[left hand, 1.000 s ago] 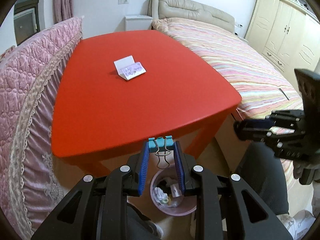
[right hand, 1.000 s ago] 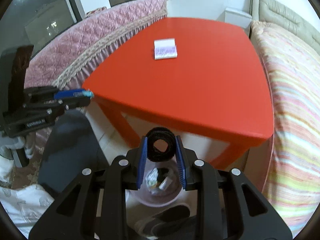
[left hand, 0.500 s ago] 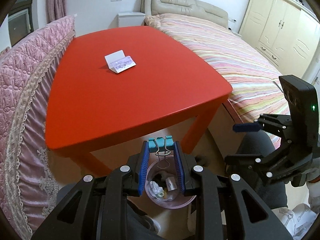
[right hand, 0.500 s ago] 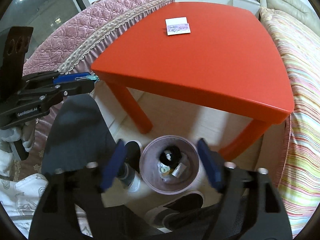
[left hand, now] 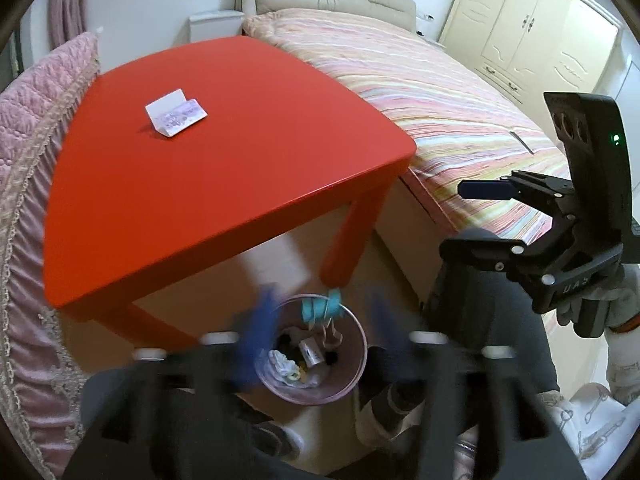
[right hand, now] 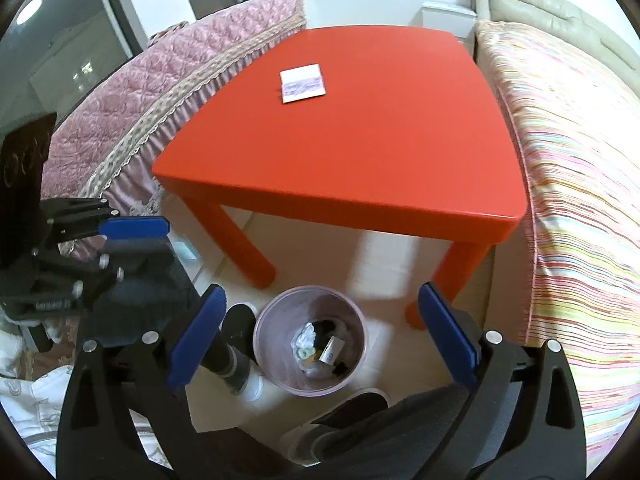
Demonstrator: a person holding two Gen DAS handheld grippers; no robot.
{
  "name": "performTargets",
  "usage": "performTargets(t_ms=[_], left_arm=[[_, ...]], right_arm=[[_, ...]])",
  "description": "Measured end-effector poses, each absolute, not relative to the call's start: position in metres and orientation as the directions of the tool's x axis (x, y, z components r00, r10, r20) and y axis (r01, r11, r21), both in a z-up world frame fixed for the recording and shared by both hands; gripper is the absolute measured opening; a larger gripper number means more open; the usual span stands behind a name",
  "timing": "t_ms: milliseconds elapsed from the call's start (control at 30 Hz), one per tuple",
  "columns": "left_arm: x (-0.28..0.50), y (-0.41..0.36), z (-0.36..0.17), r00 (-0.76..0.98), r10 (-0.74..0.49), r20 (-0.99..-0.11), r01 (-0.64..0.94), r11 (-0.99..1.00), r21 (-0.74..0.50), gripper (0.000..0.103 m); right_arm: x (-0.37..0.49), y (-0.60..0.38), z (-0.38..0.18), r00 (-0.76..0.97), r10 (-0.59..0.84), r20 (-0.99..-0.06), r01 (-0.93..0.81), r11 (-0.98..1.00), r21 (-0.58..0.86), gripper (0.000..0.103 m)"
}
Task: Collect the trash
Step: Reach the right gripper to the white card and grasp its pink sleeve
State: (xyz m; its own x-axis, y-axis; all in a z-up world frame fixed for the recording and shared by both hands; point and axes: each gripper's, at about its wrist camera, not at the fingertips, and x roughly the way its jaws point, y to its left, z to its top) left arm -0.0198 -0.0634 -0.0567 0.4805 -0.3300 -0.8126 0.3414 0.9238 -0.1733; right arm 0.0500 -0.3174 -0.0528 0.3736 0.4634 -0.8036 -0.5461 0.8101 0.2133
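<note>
A pink waste bin [left hand: 352, 380] [right hand: 272, 368] with several scraps inside stands on the floor in front of the red table [left hand: 224, 168] [right hand: 360, 152]. My left gripper [left hand: 320, 344] is open above the bin, its fingers blurred. A teal binder clip [left hand: 322, 308] is loose in the air over the bin's rim, between the spread fingers. My right gripper [right hand: 320, 340] is open and empty above the bin; it also shows at the right of the left wrist view [left hand: 480, 216]. A white booklet [left hand: 176, 118] [right hand: 302, 84] lies on the table.
A striped bed [left hand: 440, 96] runs along the table's right side. A pink quilted sofa [right hand: 168, 92] stands on its left. The person's legs and shoes [right hand: 240, 344] are beside the bin. Cream wardrobes [left hand: 540, 44] stand at the back right.
My left gripper has opened and let go of the teal binder clip, which now drops toward the bin. My right gripper opened earlier and let go of a black ring.
</note>
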Motion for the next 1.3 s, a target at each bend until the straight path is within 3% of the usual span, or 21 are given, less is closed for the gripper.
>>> performTargets(t_ms=[67, 233, 733, 1033, 1300], left_arm=[[-0.018, -0.063, -0.058, 0.486, -0.329, -0.81, 0.328, 0.927, -0.18, 0.085], [-0.014, -0.056, -0.057, 0.509, -0.291, -0.81, 0.285, 0.945, -0.161, 0.094], [0.002, -0.017, -0.054, 0.568, -0.202, -0.798, 0.163, 0.978, -0.131, 0.095], [0.008, 0.009, -0.044, 0.605, -0.17, -0.778, 0.105, 0.985, -0.134, 0.095], [0.01, 0.025, -0.04, 0.628, -0.162, -0.761, 0.077, 0.986, -0.146, 0.095]], right_arm=[[0.05, -0.319, -0.053, 0.374, 0.466, -0.802, -0.543, 0.811, 0.218, 0.096], [0.05, -0.317, -0.057, 0.363, 0.471, -0.804, -0.546, 0.807, 0.227, 0.097], [0.075, -0.282, -0.046, 0.334, 0.519, -0.787, -0.602, 0.76, 0.246, 0.099], [0.14, -0.216, -0.02, 0.336, 0.514, -0.79, -0.67, 0.719, 0.182, 0.099], [0.213, -0.15, -0.029, 0.304, 0.449, -0.84, -0.699, 0.705, 0.123, 0.099]])
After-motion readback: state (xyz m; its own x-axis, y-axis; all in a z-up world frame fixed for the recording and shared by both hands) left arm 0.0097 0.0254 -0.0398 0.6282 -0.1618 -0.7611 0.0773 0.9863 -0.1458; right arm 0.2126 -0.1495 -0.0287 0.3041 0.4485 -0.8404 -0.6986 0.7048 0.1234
